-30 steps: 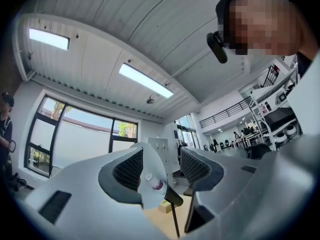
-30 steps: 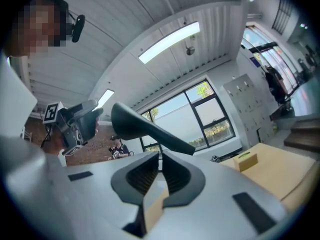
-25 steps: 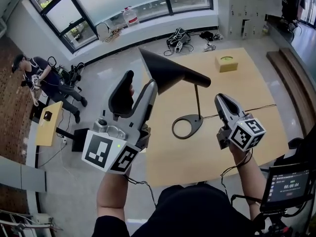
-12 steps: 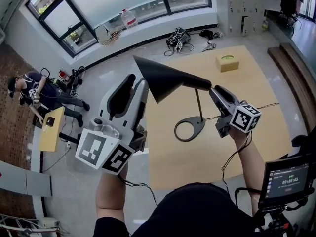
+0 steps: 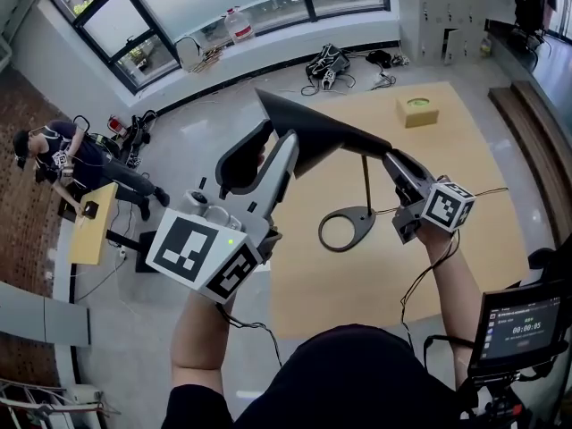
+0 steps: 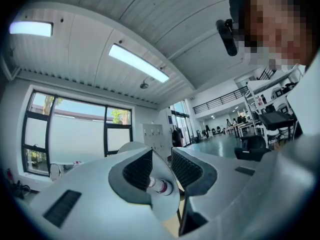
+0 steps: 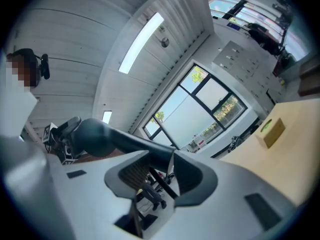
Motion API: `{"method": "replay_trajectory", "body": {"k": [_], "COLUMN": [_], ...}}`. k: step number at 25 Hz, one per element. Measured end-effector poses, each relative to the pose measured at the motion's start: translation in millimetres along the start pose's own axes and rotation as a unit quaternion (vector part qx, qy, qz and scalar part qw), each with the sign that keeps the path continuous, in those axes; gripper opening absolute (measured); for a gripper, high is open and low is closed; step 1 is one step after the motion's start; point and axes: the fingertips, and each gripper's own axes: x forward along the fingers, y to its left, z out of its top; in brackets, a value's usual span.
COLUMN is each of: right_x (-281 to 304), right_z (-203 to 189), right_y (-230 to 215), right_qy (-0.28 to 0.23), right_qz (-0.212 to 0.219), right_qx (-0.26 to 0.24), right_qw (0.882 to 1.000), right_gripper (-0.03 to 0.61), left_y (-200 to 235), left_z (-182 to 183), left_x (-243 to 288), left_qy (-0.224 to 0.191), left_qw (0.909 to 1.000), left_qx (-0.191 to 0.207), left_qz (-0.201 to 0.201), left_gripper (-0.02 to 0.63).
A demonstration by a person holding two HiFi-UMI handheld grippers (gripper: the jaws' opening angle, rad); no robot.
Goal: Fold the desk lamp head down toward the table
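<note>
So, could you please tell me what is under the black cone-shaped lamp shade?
Its thin black stem and ring-shaped base stand on the light wooden table. The shade and left gripper cover whatever lies beneath its wide mouth.

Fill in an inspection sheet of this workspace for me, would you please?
Surface: wooden table.
Job's things: black desk lamp upright on its ring base; lamp head not yet down.
Clutter: small box with green top, far side.
Grippers: left gripper, jaws just closed on the lamp head's rim; right gripper, jaws just opened, lamp neck between them.
Cables: lamp cord trails right across the table.
Surroundings: person at a small table, left; windows beyond.
</note>
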Motion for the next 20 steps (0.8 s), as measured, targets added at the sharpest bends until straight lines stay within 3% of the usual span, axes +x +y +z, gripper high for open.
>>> {"method": "replay_trajectory", "body": {"k": [9, 15, 20], "right_x": [3, 0, 0], "right_z": [3, 8, 16], "right_y": [0, 1, 1], "right_qy": [-0.004, -0.006, 0.002], "right_qz": [0.017, 0.016, 0.003], "right_qx": [0.028, 0.017, -0.021], "right_qw": [0.999, 1.000, 1.000], "right_gripper": [0.133, 0.133, 0.133], "left_y": [3, 5, 9], "left_z": [-1, -7, -22], "left_x": [3, -6, -19], "left_qy": [0.018, 0.008, -0.010], "left_qw": [0.9998, 0.9994, 0.9977], "left_qx": [-0.010, -0.030, -0.062], "left_qz": [0.005, 0.018, 0.025], "left_gripper": [0.112, 0.104, 0.100]}}
